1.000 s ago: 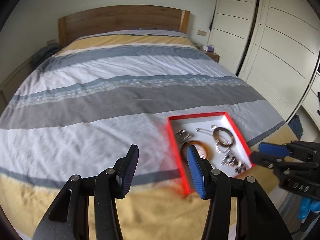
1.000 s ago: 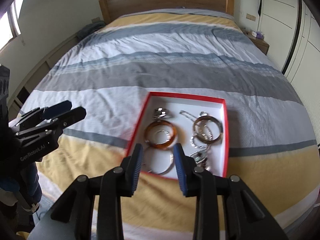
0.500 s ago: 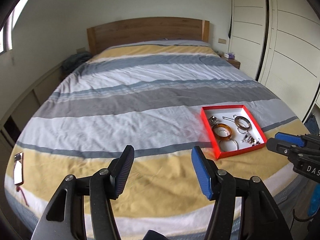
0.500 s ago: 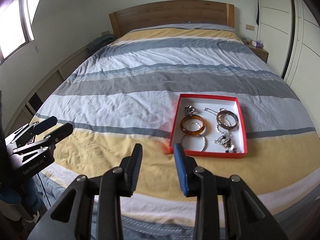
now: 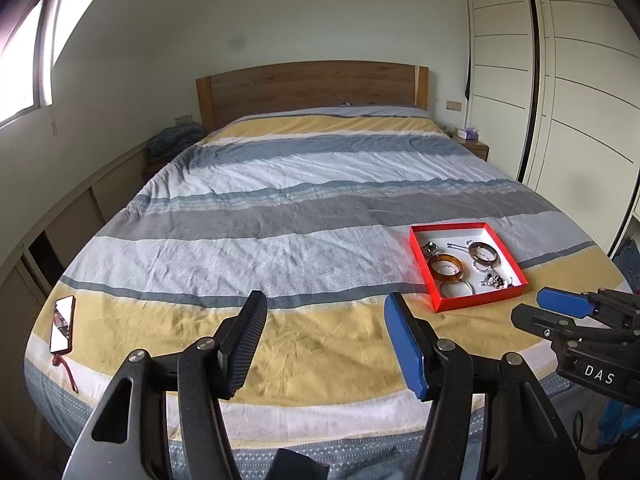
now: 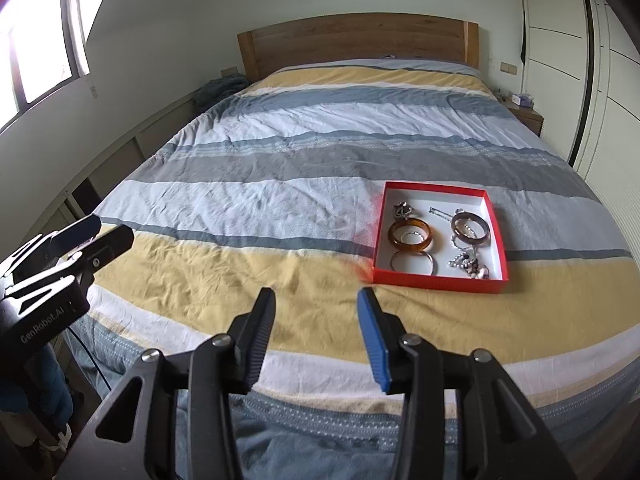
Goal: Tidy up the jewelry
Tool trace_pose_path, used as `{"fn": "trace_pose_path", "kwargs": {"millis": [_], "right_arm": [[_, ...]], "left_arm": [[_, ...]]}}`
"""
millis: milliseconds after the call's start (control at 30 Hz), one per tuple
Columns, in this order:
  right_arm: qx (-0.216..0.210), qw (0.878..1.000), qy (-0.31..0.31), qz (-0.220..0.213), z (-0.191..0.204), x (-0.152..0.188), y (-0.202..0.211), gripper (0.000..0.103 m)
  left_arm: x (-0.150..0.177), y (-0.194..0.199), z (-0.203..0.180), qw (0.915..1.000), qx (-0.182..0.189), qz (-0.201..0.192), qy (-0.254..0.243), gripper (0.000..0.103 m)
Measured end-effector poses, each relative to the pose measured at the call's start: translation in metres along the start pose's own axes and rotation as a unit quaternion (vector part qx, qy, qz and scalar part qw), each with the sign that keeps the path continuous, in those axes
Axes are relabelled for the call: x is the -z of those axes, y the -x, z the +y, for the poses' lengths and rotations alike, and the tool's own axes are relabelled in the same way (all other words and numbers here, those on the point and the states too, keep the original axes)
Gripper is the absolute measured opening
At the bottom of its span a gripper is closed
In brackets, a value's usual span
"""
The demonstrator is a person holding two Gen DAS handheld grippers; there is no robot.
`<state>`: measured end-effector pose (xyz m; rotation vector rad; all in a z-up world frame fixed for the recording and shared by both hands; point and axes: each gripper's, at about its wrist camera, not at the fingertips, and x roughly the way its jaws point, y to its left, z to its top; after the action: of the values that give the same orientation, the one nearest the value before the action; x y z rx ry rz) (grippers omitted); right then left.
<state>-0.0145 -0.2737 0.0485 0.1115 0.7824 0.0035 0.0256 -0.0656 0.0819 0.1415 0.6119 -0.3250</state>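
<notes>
Red box, left wrist view: red box [image 5: 467, 266] with a white floor sits on the bed [image 5: 280, 248] near the foot edge, on the right side, flat so the pieces stay gathered in one place.
Jewelry, left wrist view: amber bangle [image 5: 446, 267], dark bangle [image 5: 484, 251] and thin silver ring [image 5: 457, 289] lie loose inside, with a small heap of chains I cannot sort out at this size.
Left hand-held gripper [image 5: 324, 340]: spread wide and empty, held back over the yellow stripe, well apart from the box; likely a resting stance, not a reach.
Phone [image 5: 62, 324]: lies at the bed's left corner, away from the work.
Red box, right wrist view: the box [image 6: 439, 280] lies ahead and to the right, every piece already inside its walls.
Bangles, right wrist view: amber bangle [image 6: 410, 234] beside the dark bangle [image 6: 470, 228], silver ring [image 6: 413, 263] nearer the front wall.
Right hand-held gripper [image 6: 316, 328]: fingers parted, nothing between them, short of the box.
Stage: sorting looks finished, judging from the filled box.
</notes>
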Motion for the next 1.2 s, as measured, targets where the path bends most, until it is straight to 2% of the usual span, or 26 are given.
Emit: {"fn": "trace_pose_path", "kwargs": {"millis": [267, 600, 900, 1200], "right_arm": [[0.000, 1.000, -0.005, -0.015, -0.003, 0.015, 0.019, 0.047], [0.004, 1.000, -0.007, -0.030, -0.006, 0.022, 0.033, 0.056], [0.013, 0.999, -0.015, -0.034, -0.010, 0.025, 0.031, 0.059], [0.017, 1.000, -0.023, -0.014, -0.018, 0.034, 0.011, 0.059]], "left_arm": [[0.007, 0.025, -0.008, 0.9998, -0.011, -0.014, -0.008, 0.063], [0.011, 0.035, -0.011, 0.9996, -0.023, -0.013, -0.008, 0.064], [0.018, 0.028, -0.011, 0.9999, -0.013, -0.004, -0.010, 0.075], [0.029, 0.009, -0.013, 0.9995, -0.024, 0.011, -0.020, 0.087]]}}
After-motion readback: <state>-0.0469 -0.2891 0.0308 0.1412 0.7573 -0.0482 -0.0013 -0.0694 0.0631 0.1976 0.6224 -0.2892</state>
